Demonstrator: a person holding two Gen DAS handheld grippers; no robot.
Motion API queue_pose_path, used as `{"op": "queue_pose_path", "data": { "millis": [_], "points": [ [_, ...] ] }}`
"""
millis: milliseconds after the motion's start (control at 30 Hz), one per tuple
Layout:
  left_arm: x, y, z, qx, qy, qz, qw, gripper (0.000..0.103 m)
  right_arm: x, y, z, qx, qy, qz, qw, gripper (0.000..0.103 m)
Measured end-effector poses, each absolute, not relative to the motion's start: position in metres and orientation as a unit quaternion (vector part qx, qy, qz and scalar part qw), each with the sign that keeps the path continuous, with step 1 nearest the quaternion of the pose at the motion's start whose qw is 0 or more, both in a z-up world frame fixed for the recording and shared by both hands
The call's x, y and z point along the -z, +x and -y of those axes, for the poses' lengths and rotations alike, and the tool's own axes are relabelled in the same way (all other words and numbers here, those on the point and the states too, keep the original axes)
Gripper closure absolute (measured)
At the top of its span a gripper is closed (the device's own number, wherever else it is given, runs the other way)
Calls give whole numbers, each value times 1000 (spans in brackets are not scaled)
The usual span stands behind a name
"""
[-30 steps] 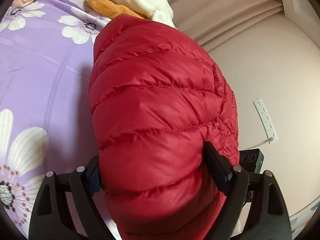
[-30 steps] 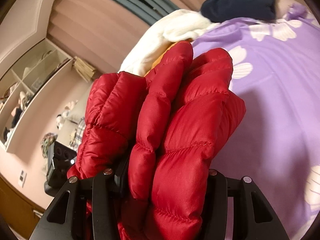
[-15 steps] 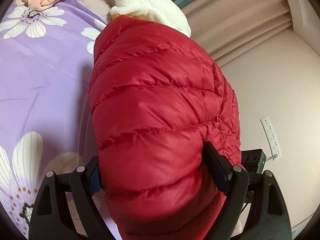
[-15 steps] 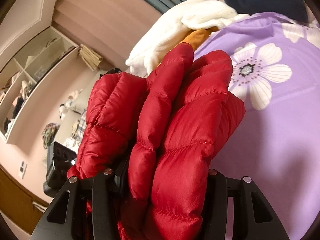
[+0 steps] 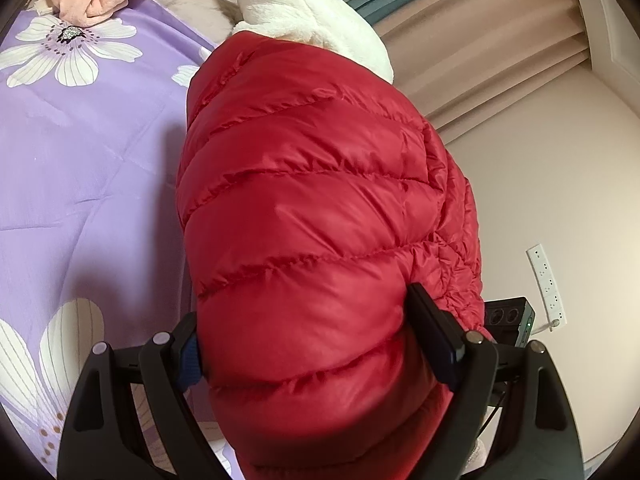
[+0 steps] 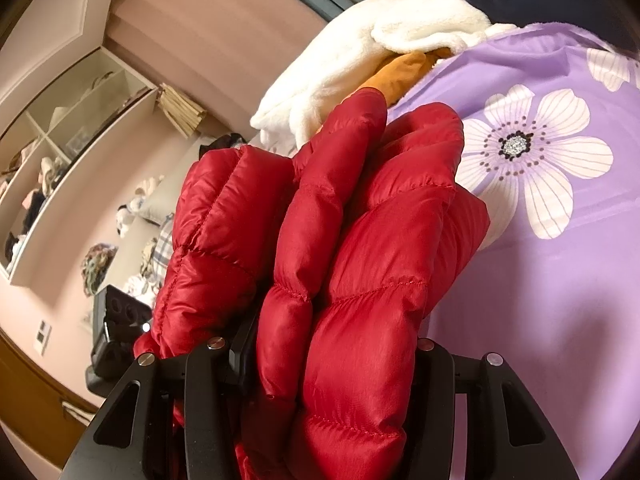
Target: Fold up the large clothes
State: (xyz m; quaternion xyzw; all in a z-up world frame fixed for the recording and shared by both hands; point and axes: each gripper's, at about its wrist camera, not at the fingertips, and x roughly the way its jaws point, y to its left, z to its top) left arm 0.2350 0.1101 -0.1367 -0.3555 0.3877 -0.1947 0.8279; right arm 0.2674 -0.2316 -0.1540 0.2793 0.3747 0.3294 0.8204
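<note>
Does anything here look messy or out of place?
Nothing looks damaged or spilled. The red puffer jacket is bunched up, clamped in both hand-held grippers. A loose heap of white fleece and other clothes lies unfolded on the purple bedspread.

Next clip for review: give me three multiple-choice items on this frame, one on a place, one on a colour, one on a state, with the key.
1. Where does the white fleece garment lie?
A. beyond the jacket on the bed
B. on the shelves
C. in the right tool

2. What colour is the bedspread?
A. green
B. purple with white flowers
C. plain grey

3. What is the state of the left tool?
A. open and empty
B. closed on the red puffer jacket
C. closed on a towel

Key: 1 A, it sits past the jacket's far edge; 2 B, purple cloth with white flowers shows in both views; 3 B, both fingers press into the red quilting.
</note>
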Motion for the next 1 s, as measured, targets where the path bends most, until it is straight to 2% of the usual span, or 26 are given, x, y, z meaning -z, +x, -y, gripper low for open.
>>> {"op": "queue_pose_path", "data": {
  "millis": [1000],
  "points": [
    [158,254,-112,177,-347,-405,827,15,173,278,218,-313,291,-396,813,51]
  ]
}}
